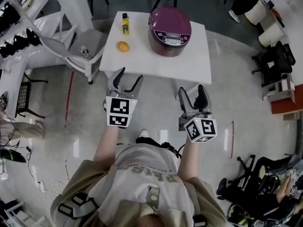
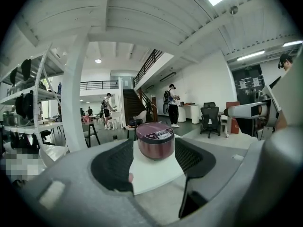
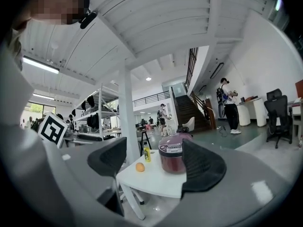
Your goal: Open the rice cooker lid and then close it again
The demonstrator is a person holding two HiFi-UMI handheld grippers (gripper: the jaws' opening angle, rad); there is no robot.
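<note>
ahead, rice cooker [image 1: 170,30] — lid [image 1: 169,20] seemingly closed

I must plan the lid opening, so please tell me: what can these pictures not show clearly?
- Rice cooker panel print: too small, every view.
- Cooker's right side: right gripper view, behind a jaw.
- Bottle: left gripper view, hidden behind a jaw.
</note>
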